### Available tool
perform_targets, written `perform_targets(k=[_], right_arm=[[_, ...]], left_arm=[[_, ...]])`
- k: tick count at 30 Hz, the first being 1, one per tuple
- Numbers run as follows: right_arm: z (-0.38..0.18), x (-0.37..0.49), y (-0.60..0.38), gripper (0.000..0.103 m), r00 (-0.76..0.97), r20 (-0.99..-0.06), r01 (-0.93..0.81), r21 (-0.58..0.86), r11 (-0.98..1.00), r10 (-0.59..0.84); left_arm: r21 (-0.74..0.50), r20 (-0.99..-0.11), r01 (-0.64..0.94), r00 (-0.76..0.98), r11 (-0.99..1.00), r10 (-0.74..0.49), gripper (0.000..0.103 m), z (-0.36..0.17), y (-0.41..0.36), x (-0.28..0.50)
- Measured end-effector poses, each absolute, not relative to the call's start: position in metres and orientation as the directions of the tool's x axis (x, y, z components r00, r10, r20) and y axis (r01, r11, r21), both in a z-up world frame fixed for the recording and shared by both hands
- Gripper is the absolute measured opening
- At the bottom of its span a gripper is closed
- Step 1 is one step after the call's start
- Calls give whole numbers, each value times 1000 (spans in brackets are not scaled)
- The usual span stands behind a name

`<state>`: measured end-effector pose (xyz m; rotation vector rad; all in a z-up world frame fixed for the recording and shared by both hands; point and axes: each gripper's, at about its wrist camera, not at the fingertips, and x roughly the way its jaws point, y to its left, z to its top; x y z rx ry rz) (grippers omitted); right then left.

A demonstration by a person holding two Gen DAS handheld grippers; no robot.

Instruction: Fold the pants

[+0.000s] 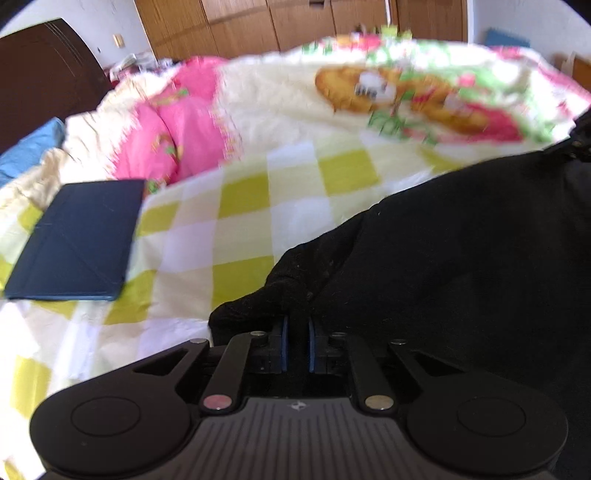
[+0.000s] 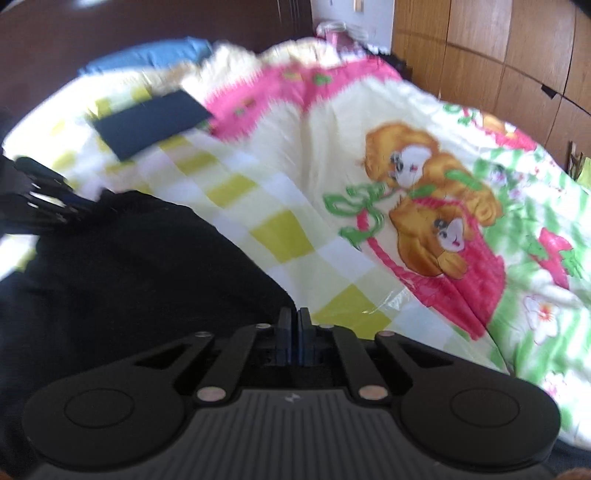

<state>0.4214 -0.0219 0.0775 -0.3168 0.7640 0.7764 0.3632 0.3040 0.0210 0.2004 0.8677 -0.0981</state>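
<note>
— Black cloth was nearest to both of my cameras. These were the pants (image 1: 461,258), lying on the bed and reaching up to the tips of both tongs.

— Were your left tongs (image 1: 296,325) apart or together?

— Nearly together, with only a narrow gap between the blue pads (image 1: 283,343). A bunched fold of the pants sat in this gap, so the tongs were clamped on the cloth. From there the pants spread to the right and filled the right side of that view.

— And the right tongs (image 2: 294,317)?

— They stood together with almost no gap. An edge of the pants ran straight into the tips, and I believe they were pinching it, but the cloth there was thin and the picture was blurred. In that view the pants filled the lower left part. My left tongs appeared also at the far left edge, at the other end of the cloth.

— What else was on the bed?

— A bedcover (image 1: 280,206) with yellow and white squares, pink parts and a cartoon print of two girls (image 2: 432,206). A dark blue flat case (image 1: 77,236) lay on it, well apart from the pants. Behind the bed stood a dark headboard (image 1: 44,74) and a wooden wardrobe (image 1: 258,26).
</note>
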Motion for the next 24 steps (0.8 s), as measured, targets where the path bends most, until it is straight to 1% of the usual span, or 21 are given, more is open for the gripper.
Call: perform_targets(k=[3,5,8,10,11,12,14,16,17,18,19,20,21,22,24], right_arm=[[110,350,-49,4,462,-692,-761,12,649,555],[119,302,-63,4,465,-687,-765,5,644,558],[108,239,-72,4,416,-715,-758,69,648,562],[82,204,-67,4,362,-766,-763,85,641,532],[65,189,-63,4,348,-794,-765,66,640,498],[46,178,-59,4,343,-816,-756,54,652,465],[15,164,-47,6,353,-858,-756,-25,654,374],[5,147,-39,8,417,-844,-776,-137,616,337],[7,140,-33,12,440,-838,-790,-189,583,324],[10,136,-27,11,466,-824,-802,-240,547,321],[15,133,-23,12,483,-809,-809,-265,524,336],[19,134,-18,13,487,-799,-815,-271,512,352],[21,134,-11,17,494,-790,-820,-285,496,363],[22,133,-4,23,505,-777,-825,-307,474,375],[21,132,18,25,513,-751,-841,-343,419,415]], left_arm=[[80,-708,167,703,983,-62,25,50,307,309],[61,-683,188,724,980,-97,25,61,304,264],[52,-670,195,734,979,-111,25,59,291,194],[54,-670,189,735,980,-105,25,47,282,152],[59,-672,174,735,983,-90,26,37,280,134],[37,-680,148,728,988,-83,26,26,281,120],[-11,-715,82,696,997,-65,27,2,287,101],[-37,-729,24,683,999,-44,28,-15,293,87],[-55,-731,2,682,998,-42,28,-18,296,81],[-81,-726,-13,686,997,-50,28,-18,298,74],[-97,-713,-20,699,995,-56,32,-16,300,68],[-86,-699,-21,714,996,-46,34,-12,299,61],[-57,-685,-14,728,998,-29,38,-8,296,57],[-45,-671,-12,741,999,-21,45,-5,294,54],[-50,-654,-3,756,999,-30,50,-2,293,55]])
